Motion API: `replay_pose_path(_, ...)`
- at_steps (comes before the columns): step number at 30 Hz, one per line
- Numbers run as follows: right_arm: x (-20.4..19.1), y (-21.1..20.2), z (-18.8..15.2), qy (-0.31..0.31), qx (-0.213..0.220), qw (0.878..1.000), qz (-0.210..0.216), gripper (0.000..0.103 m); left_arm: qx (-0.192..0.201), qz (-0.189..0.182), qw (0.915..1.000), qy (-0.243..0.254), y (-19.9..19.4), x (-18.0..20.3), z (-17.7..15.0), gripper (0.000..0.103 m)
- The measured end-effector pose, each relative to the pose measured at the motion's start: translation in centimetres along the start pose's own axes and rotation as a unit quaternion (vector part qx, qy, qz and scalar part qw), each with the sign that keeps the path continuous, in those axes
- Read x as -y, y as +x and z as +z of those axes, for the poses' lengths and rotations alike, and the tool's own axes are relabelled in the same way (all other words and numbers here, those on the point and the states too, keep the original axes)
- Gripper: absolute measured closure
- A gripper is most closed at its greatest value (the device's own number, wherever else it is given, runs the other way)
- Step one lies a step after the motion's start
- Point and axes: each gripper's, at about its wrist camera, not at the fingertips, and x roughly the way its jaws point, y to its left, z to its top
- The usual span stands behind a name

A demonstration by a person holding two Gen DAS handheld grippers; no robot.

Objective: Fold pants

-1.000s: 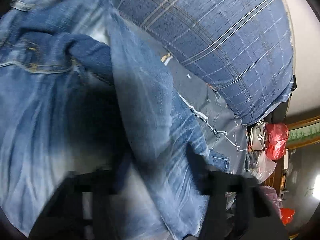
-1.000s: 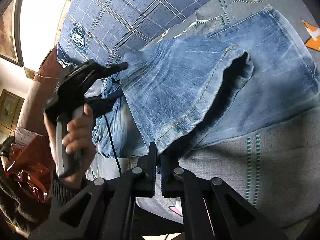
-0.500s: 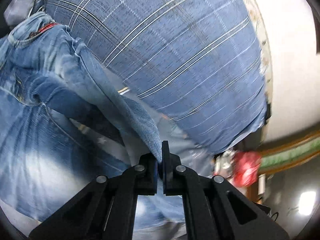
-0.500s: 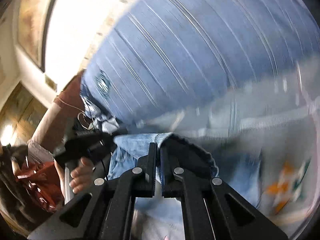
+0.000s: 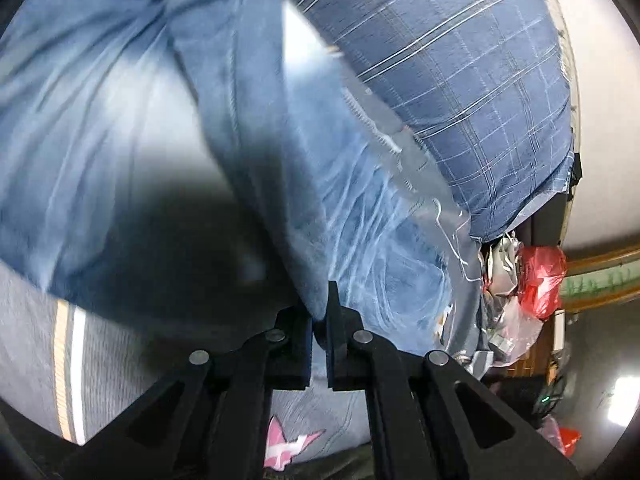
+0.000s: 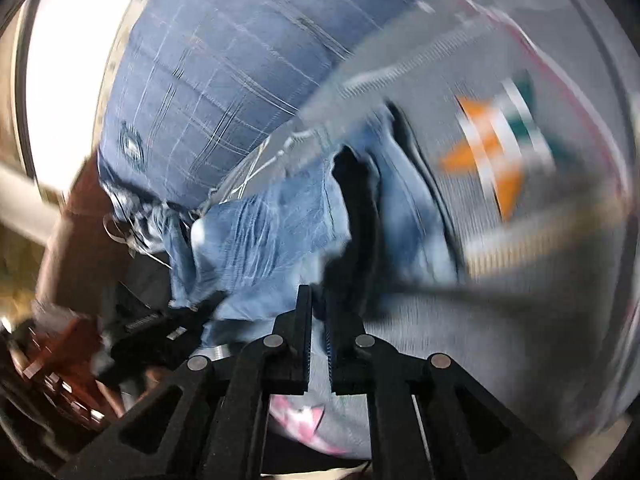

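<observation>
Pants (image 5: 280, 160) were draped on the bed (image 5: 32, 344), running away from both grippers toward the plaid pillow (image 5: 460, 80). Left gripper (image 5: 319, 312) jaws were pressed together, pinching a denim edge. Right gripper (image 6: 319, 312) jaws had just been opening, a narrow gap with denim between; grip could not be confirmed. Left judged the controlling hand for the next pull.
</observation>
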Motion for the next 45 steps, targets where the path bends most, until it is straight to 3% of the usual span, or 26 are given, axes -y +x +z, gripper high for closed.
replay_pose_path(2,0.8,-0.6,-1.6,0.027,0.004,1.0,0.008,0.04,0.005,-0.006,0.9999,0.011,-0.6,0.4,0.0,0.099)
replay_pose_path(4,0.6,-1.3,-2.7,0.037,0.021,0.999,0.02,0.032,0.015,-0.002,0.9995,0.026,-0.9,1.0,-0.3,0.099)
replay_pose_path(6,0.0,-1.3,-3.2,0.031,0.014,0.999,0.021,0.032,0.013,-0.002,0.9997,0.02,-1.0,0.6,-0.6,0.099)
replay_pose_path(9,-0.1,0.4,-3.1,0.049,0.002,0.998,-0.029,0.032,0.007,-0.005,0.9999,0.01,-0.6,0.2,-0.5,0.099)
replay_pose_path(12,1.0,2.8,-3.0,0.093,-0.018,0.995,-0.017,0.036,0.006,-0.005,0.9999,0.012,-0.4,0.2,-0.4,0.099)
replay_pose_path(13,1.2,3.5,-3.0,0.1,-0.019,0.994,-0.026,0.042,0.006,-0.004,0.9999,0.013,-0.4,0.0,-0.3,0.099)
replay_pose_path(15,0.7,3.7,-3.0,0.096,-0.011,0.995,-0.037,0.078,0.003,0.001,0.9999,0.017,-0.4,0.2,-0.2,0.099)
replay_pose_path(17,0.5,2.9,-2.6,0.11,0.0,0.994,-0.025,0.08,-0.003,-0.007,0.9998,0.019,-0.7,0.9,-0.2,0.099)
replay_pose_path(20,-2.5,-0.2,-1.5,0.066,0.038,0.996,-0.04,0.081,0.006,-0.033,0.9987,0.04,-2.7,4.1,0.1,0.099)
replay_pose_path(23,-6.7,-2.9,1.8,0.002,0.076,0.997,-0.028,0.081,0.053,-0.033,0.995,0.079,-4.7,8.5,1.4,0.099)
replay_pose_path(26,-8.6,-3.3,8.1,-0.025,0.096,0.995,-0.023,0.082,0.071,-0.035,0.993,0.087,-4.4,12.2,4.7,0.099)
replay_pose_path(28,-10.1,-2.8,12.0,-0.049,0.1,0.994,0.006,0.083,0.093,-0.03,0.9915,0.086,-4.4,13.5,6.2,0.099)
replay_pose_path(30,-11.3,-3.4,13.2,-0.085,0.117,0.989,0.027,0.083,0.112,-0.041,0.9892,0.085,-5.1,13.9,6.3,0.099)
replay_pose_path(32,-11.9,-4.3,12.7,-0.112,0.124,0.986,0.025,0.083,0.131,-0.052,0.984,0.108,-5.8,13.9,5.3,0.099)
replay_pose_path(34,-10.7,-3.8,11.2,-0.107,0.116,0.987,-0.004,0.083,0.111,-0.039,0.9851,0.125,-4.2,12.7,3.8,0.099)
replay_pose_path(37,-4.6,-1.1,8.4,-0.018,0.078,0.996,-0.042,0.082,0.05,-0.007,0.9931,0.106,0.3,9.0,1.2,0.099)
replay_pose_path(40,0.5,0.9,5.5,0.063,0.046,0.996,-0.041,0.082,0.021,0.03,0.9965,0.075,3.1,5.8,-0.8,0.099)
replay_pose_path(45,-0.3,-0.5,4.3,0.041,0.061,0.996,-0.055,0.082,0.044,0.016,0.994,0.099,1.4,6.0,-2.0,0.099)
